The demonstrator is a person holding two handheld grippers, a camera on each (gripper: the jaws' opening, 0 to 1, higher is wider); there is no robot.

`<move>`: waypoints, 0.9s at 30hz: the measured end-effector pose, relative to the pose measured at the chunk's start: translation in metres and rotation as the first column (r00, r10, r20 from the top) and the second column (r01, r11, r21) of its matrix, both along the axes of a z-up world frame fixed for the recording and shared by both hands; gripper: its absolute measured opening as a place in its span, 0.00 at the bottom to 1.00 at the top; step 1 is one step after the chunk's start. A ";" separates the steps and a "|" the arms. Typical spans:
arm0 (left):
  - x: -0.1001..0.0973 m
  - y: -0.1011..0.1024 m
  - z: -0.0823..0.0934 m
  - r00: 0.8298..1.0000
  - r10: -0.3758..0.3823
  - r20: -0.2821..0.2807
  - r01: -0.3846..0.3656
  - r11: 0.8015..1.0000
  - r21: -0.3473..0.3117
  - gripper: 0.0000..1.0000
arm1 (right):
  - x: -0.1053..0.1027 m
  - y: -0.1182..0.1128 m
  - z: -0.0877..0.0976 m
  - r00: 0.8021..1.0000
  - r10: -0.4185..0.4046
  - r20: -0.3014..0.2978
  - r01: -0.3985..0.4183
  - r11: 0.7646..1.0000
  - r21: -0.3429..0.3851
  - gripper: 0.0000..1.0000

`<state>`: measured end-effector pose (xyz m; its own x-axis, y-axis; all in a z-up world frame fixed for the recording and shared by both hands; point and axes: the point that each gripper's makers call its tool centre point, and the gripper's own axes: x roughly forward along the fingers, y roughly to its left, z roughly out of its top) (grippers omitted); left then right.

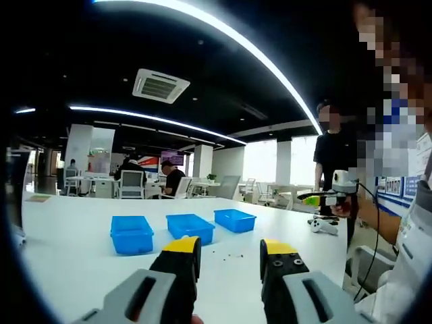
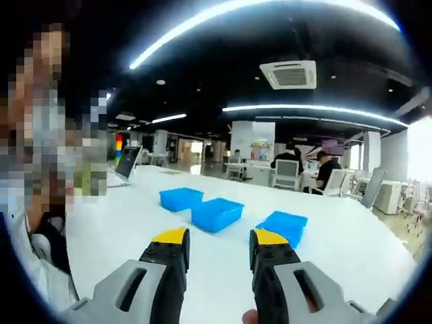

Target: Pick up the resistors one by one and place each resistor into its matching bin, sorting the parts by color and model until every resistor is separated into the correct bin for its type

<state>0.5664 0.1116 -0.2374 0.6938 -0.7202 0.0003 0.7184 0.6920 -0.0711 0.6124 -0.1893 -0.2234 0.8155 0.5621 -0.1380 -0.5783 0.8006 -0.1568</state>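
Note:
Three blue bins stand in a row on the white table [image 1: 74, 223]: a left bin [image 1: 131, 233], a middle bin [image 1: 190, 227] and a right bin [image 1: 235, 219]. Tiny dark resistors [image 1: 233, 256] lie scattered on the table in front of them. My left gripper [image 1: 231, 251] is open, held above the table short of the bins, with nothing between its yellow-tipped jaws. From the other side I see the same bins [image 2: 181, 198] [image 2: 217, 214] [image 2: 283, 227]. My right gripper [image 2: 219, 241] is open and empty too, in front of the middle bin.
A person in black [image 1: 334, 162] stands at the table's right end beside a white controller [image 1: 324, 225]. A laptop [image 2: 127, 164] sits on the far left of the table. People sit at desks and chairs in the background.

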 end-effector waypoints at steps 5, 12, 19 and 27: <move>0.000 0.001 0.000 1.000 0.002 0.001 -0.002 1.000 0.002 0.37 | 0.018 0.034 -0.001 0.994 0.101 -0.053 -0.108 0.983 -0.148 0.35; 0.000 0.004 0.001 1.000 0.006 0.004 -0.006 1.000 0.001 0.37 | 0.051 0.070 -0.019 0.971 0.176 -0.159 -0.219 0.921 -0.321 0.34; 0.001 0.007 0.000 1.000 0.009 0.003 -0.009 1.000 0.000 0.37 | 0.075 0.098 -0.049 0.928 0.224 -0.299 -0.345 0.822 -0.453 0.31; 0.001 0.006 -0.002 1.000 0.007 0.002 -0.007 1.000 0.005 0.36 | 0.098 0.116 -0.101 0.827 0.215 -0.519 -0.510 0.675 -0.533 0.27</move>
